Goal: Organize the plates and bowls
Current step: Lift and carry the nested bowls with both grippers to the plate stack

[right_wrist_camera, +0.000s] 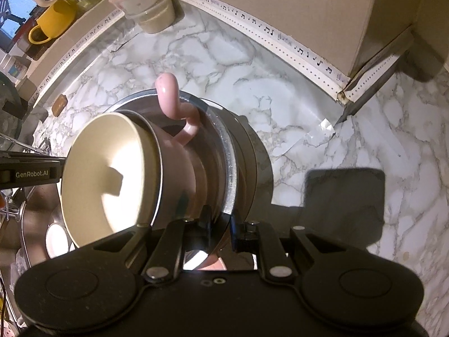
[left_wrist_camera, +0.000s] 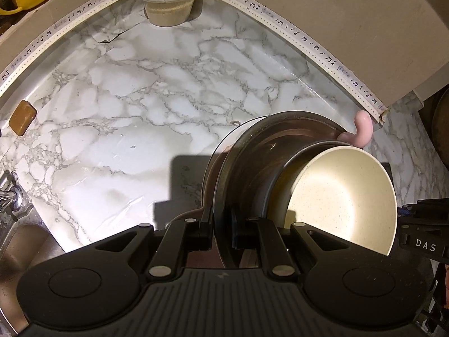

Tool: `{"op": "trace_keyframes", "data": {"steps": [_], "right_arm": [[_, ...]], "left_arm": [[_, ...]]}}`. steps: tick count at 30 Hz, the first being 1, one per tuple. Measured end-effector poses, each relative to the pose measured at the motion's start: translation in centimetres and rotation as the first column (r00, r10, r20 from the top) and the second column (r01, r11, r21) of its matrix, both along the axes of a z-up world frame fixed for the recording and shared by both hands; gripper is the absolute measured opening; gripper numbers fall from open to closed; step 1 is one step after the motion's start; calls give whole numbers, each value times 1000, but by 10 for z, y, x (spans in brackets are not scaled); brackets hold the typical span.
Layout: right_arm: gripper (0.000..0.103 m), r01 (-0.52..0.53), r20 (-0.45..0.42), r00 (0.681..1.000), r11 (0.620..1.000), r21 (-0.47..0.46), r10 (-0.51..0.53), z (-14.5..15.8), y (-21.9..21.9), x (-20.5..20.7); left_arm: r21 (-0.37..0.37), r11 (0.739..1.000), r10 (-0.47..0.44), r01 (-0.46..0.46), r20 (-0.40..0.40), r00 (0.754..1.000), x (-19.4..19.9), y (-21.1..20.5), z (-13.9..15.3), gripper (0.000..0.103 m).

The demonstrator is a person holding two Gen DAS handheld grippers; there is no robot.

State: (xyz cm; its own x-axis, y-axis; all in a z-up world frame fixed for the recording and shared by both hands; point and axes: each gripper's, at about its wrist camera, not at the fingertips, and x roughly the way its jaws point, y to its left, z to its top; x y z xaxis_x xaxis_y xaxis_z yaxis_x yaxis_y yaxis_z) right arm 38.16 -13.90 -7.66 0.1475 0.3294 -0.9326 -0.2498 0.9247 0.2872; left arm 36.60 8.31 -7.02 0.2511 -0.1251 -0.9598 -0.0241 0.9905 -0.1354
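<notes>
Cream bowl [left_wrist_camera: 345, 193] tops a stack lying sideways, both grippers [left_wrist_camera: 221, 224] [right_wrist_camera: 221, 221] pinching its glass plate [right_wrist_camera: 238, 151].

The surface [left_wrist_camera: 134, 146] ahead of the gripper is white marble-patterned with grey veins, glossy under bright light that throws hard dark shadows [right_wrist_camera: 345, 191] across it. A beige wall [left_wrist_camera: 350, 19] closes the far side, edged along its foot by a pale strip printed with music notes [left_wrist_camera: 303, 39]. To the gripper's left lies a steel sink [left_wrist_camera: 25, 250] with a chrome tap [left_wrist_camera: 9, 193]. Farther left, a ledge [right_wrist_camera: 81, 25] fronts a window [right_wrist_camera: 16, 5] showing blue.
</notes>
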Motion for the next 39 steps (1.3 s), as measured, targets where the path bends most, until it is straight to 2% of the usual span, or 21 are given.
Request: {"op": "trace_keyframes", "data": {"steps": [17, 22, 28, 34, 39], "right_arm": [[15, 38, -10, 999, 999, 11, -38, -6, -7, 2], [22, 44, -8, 999, 999, 26, -44, -5, -5, 0], [25, 51, -5, 999, 998, 27, -51, -4, -5, -2], [33, 68, 28, 997, 997, 36, -69, 4, -14, -4], [39, 66, 50, 996, 997, 47, -68, 10, -21, -8]], "left_arm": [[-1, 1000, -19, 19, 7, 1000, 6, -6, -8, 11], [-12, 1000, -13, 13, 16, 1000, 6, -4, -9, 11], [-4, 1000, -20, 20, 32, 999, 3, -4, -8, 11], [15, 1000, -26, 25, 39, 999, 0, -6, -5, 11], [39, 999, -31, 28, 61, 998, -4, -5, 0, 18]]}}
